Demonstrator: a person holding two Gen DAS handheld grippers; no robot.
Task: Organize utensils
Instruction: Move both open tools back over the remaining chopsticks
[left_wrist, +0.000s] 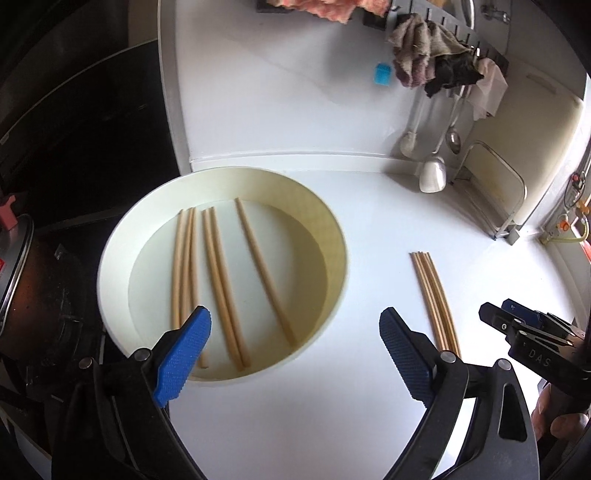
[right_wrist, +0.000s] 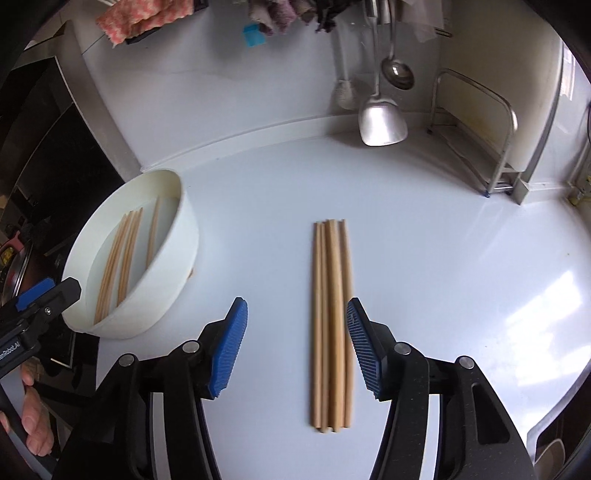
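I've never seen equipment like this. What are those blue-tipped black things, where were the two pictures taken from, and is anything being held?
They are two handheld claws; a person grips one in each hand, and each carries a camera looking along its fingers. The left claw looks at a white bowl holding loose chopsticks. The right claw looks down at a neat bundle of chopsticks lying on the white counter. Both claws are open and hold nothing. A ladle and spatula hang at the back.

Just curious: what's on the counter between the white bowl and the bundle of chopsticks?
Nothing: in the right wrist view, bare counter separates bowl and bundle.
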